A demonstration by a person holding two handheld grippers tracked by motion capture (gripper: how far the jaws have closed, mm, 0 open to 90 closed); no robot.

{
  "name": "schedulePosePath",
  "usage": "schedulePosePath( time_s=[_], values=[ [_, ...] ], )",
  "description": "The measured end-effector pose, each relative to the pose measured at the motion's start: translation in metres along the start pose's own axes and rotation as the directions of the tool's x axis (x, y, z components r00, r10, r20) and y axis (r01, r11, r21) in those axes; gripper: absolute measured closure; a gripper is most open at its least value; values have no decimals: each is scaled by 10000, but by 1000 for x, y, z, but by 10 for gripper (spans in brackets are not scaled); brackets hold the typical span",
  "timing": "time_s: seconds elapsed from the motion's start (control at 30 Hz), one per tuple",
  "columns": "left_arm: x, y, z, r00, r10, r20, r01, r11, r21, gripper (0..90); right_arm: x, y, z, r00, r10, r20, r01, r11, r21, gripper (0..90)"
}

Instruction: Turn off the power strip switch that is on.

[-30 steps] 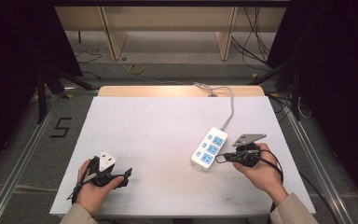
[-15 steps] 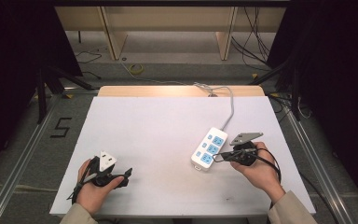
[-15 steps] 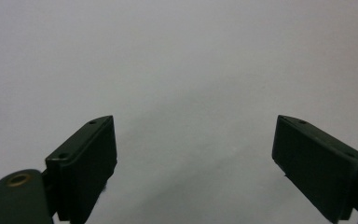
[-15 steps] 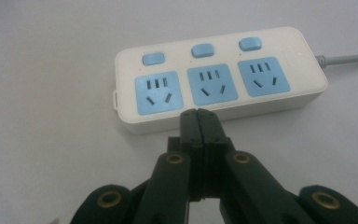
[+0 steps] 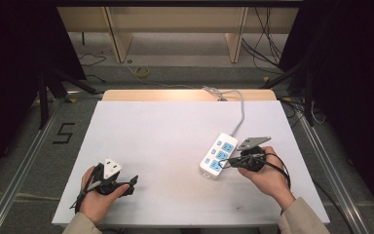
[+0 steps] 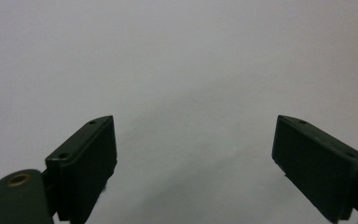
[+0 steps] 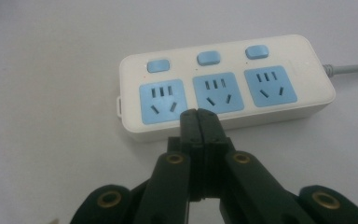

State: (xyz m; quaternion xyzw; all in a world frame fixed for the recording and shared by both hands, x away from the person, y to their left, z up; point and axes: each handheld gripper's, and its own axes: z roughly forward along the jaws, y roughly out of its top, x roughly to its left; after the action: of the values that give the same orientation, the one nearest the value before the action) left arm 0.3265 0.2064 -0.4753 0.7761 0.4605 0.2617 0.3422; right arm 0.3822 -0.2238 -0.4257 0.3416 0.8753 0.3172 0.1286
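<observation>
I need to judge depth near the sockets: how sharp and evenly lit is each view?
High view: table bright, surroundings dark, detail soft. Right gripper view: power strip sharp, evenly lit, no glare; shut right claw slightly soft. Left gripper view: open left claw in focus, dim over featureless white.

A single black numeral "5" point(image 5: 64, 132) is seen marked on the grey floor to the left of the white rectangular table point(image 5: 165, 131), level with its far half. No other text, label or brand can be read.
</observation>
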Motion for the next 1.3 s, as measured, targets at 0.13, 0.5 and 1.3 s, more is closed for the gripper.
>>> schedulePosePath(
  time_s=[0.13,0.5,1.3],
  values=[
    [0,0,0,10000,-6,-1,6,10000,-30,134,0,2,1,10000,-41,-16,41,10000,-16,900],
    [0,0,0,10000,13,5,-13,10000,-12,134,1,8,2,9999,-91,-49,91,10000,7,900],
    [-1,0,0,10000,82,19,-82,10000,-3,135,5,17,10,9997,-186,-127,188,9998,86,900]
  ],
)
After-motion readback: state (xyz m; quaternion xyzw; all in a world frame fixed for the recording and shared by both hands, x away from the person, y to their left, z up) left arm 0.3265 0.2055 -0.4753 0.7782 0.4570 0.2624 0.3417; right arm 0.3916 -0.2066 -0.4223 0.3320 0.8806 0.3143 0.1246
